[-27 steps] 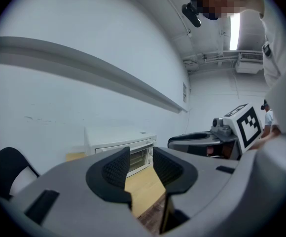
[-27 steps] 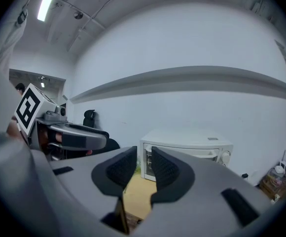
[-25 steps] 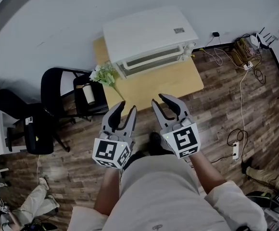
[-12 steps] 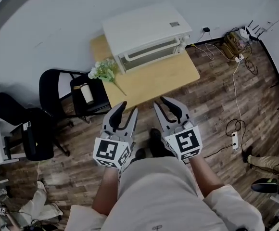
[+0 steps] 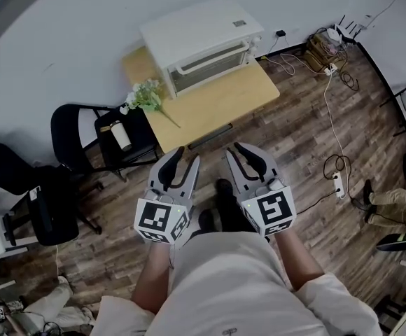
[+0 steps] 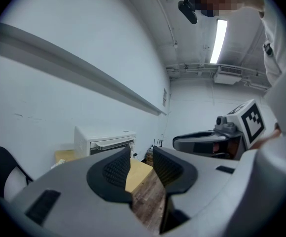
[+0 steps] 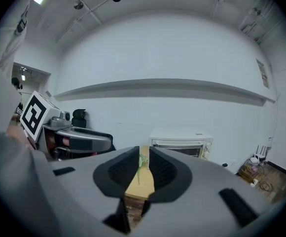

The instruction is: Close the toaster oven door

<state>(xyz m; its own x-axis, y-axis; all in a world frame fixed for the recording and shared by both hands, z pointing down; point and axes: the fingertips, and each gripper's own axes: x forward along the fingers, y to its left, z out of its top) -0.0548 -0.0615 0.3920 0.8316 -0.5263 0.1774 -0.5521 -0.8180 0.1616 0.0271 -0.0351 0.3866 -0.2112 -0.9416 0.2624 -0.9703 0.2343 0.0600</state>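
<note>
One white toaster oven sits at the back of one light wooden table, against the white wall, its glass door upright and flush with its front. One bunch of pale flowers lies at the table's left edge. Two black chairs stand further left.

The two grippers are held well short of the table, over dark plank flooring. The left gripper has a narrow gap between its jaws and grips nothing. The right gripper is closing, also with nothing between its jaws.
</note>
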